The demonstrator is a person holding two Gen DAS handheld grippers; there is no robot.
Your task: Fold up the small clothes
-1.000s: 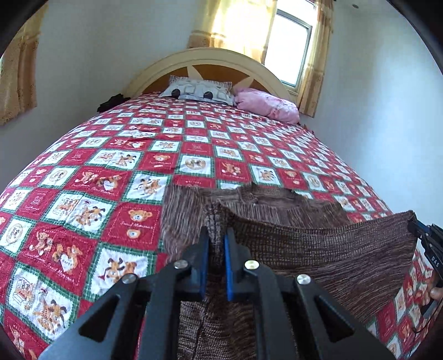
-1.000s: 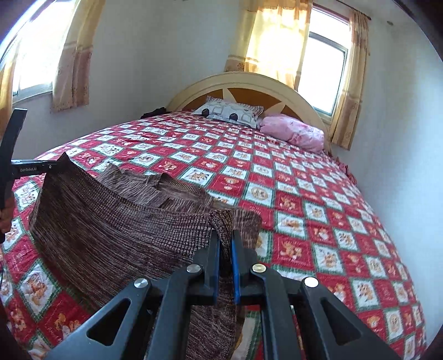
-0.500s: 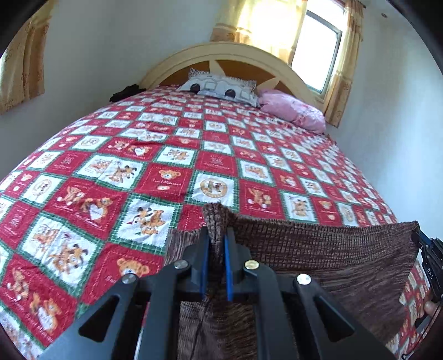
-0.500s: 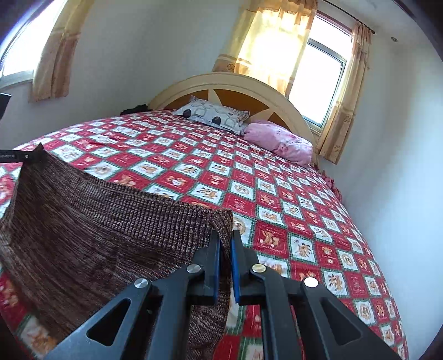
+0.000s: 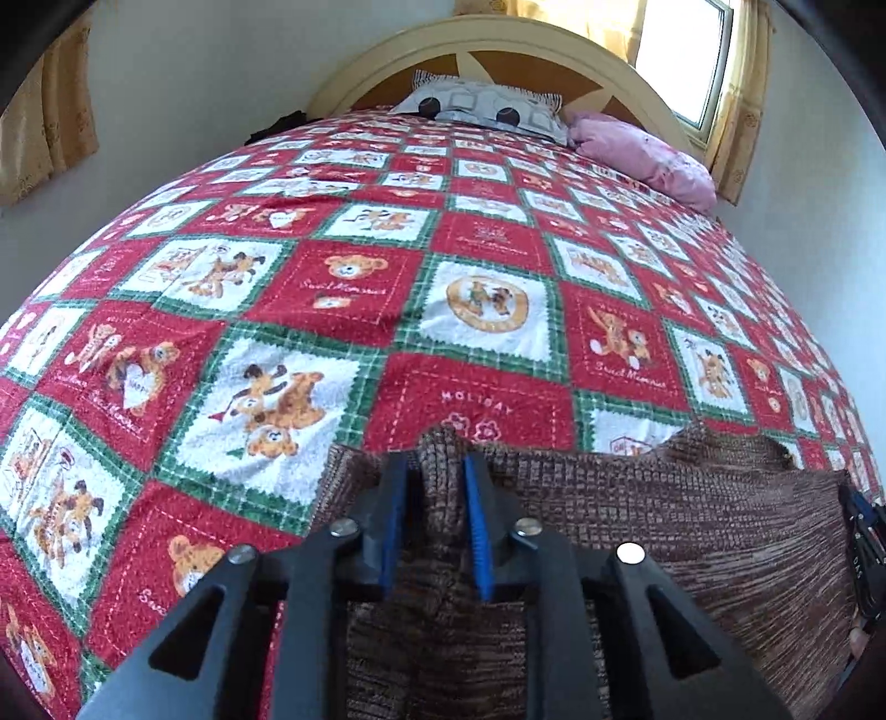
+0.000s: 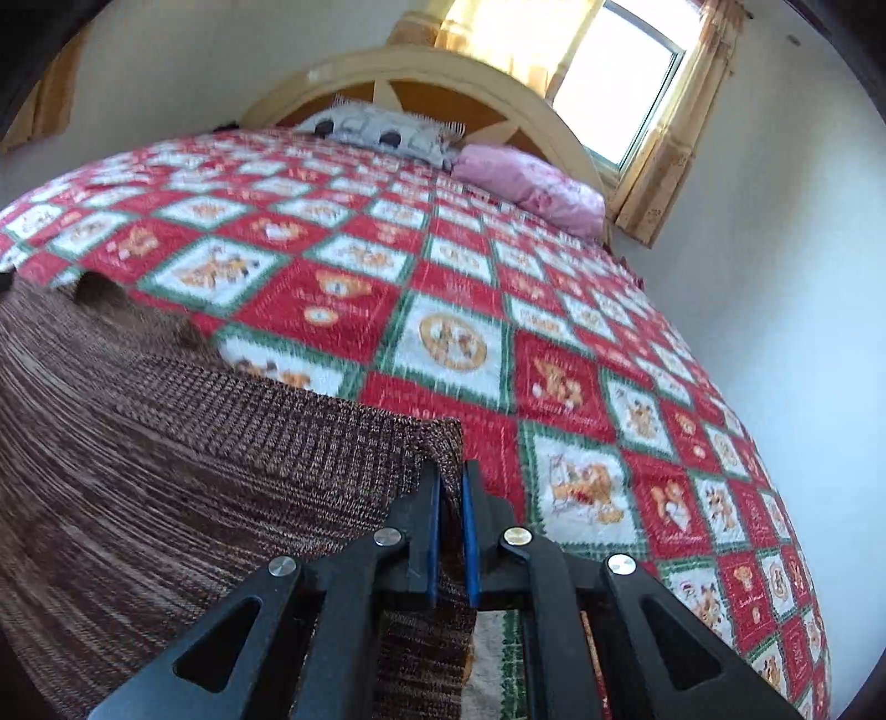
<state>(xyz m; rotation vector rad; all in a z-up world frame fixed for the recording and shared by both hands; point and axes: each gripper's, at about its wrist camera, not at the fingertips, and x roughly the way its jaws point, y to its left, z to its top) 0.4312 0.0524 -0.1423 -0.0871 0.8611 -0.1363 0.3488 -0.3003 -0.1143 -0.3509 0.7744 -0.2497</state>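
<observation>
A brown knitted garment (image 5: 692, 531) lies on the bed, its far edge laid forward over the red patchwork quilt (image 5: 470, 243). My left gripper (image 5: 434, 471) has its jaws parted a little, with the garment's left corner loose between them. My right gripper (image 6: 451, 476) is shut on the garment's right corner (image 6: 443, 443), low over the quilt (image 6: 498, 288). The right gripper's tip shows at the right edge of the left wrist view (image 5: 864, 531). The garment (image 6: 166, 454) spreads left of my right gripper.
A grey patterned pillow (image 5: 487, 108) and a pink pillow (image 5: 648, 152) lie at the cream arched headboard (image 5: 498, 47). A window with yellow curtains (image 6: 637, 72) is at the back right. White walls flank the bed.
Both grippers moved forward and down, carrying the garment's edge over itself toward the headboard. The left gripper's jaws have parted slightly.
</observation>
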